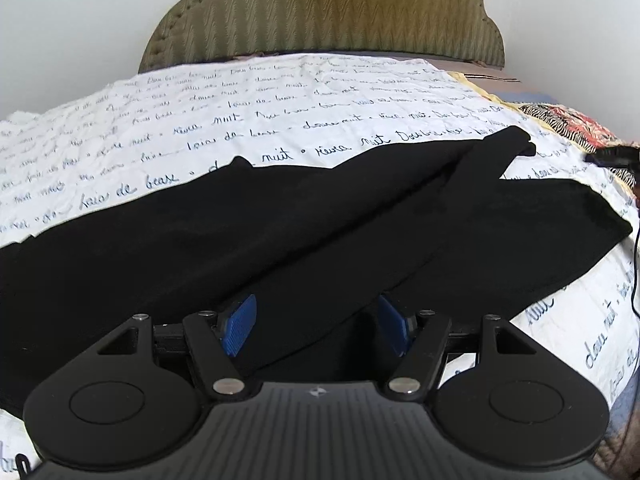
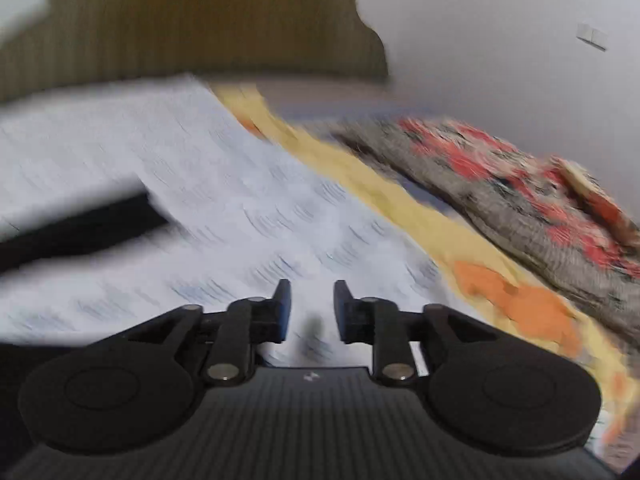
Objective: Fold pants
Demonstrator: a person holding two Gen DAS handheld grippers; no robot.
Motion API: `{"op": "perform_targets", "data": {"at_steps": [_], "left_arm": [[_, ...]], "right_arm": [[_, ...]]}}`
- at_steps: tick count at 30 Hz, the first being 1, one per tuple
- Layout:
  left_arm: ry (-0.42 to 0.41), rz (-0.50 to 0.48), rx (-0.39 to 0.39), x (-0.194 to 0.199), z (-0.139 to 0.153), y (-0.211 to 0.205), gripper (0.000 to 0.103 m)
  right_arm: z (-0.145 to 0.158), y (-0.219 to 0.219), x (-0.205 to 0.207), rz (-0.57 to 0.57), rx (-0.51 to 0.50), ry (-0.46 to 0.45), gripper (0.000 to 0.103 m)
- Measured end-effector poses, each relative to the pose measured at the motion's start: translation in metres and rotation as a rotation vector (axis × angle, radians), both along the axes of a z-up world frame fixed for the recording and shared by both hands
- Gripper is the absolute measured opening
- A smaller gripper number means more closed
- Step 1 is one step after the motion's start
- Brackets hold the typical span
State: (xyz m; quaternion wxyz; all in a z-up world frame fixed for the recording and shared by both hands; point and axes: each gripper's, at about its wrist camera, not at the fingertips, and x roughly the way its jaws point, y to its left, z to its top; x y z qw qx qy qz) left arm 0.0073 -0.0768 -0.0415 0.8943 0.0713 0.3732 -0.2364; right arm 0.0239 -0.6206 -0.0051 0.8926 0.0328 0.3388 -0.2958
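Matte black pants (image 1: 280,216) were spread flat on the script-printed white sheet (image 1: 240,120), left gripper (image 1: 316,326) released over them, right gripper (image 2: 312,310) parted, empty.

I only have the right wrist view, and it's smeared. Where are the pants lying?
Observer: The pants lie spread across the white sheet, with the legs running to the right.
Operator: Are the legs stacked?
Observer: Not neatly. One leg lies slantwise over the other.
Operator: Is the left tool gripping?
Observer: No. The left tool is open, with black fabric showing between its pads.
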Motion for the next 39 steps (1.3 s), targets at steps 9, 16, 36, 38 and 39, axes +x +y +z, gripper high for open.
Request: {"op": "perform_targets", "data": {"at_steps": [9, 16, 36, 38, 39], "left_arm": [[-0.004, -0.016, 0.028, -0.002, -0.002, -0.006, 0.067], [0.017, 0.0, 0.024, 0.006, -0.006, -0.003, 0.067], [0.024, -0.006, 0.012, 0.01, -0.004, -0.003, 0.067], [0.03, -0.012, 0.0, 0.01, -0.003, -0.003, 0.067], [0.032, -0.016, -0.008, 0.01, -0.002, -0.004, 0.067]], "right_arm": [[-0.009, 0.009, 0.064, 0.093, 0.486, -0.182, 0.038], [-0.034, -0.026, 0.09, -0.071, 0.597, -0.253, 0.038], [-0.024, -0.018, 0.085, -0.136, 0.652, -0.348, 0.007], [-0.005, -0.013, 0.072, -0.115, 0.617, -0.374, 0.007], [0.005, -0.011, 0.064, -0.105, 0.607, -0.391, 0.007]]}}
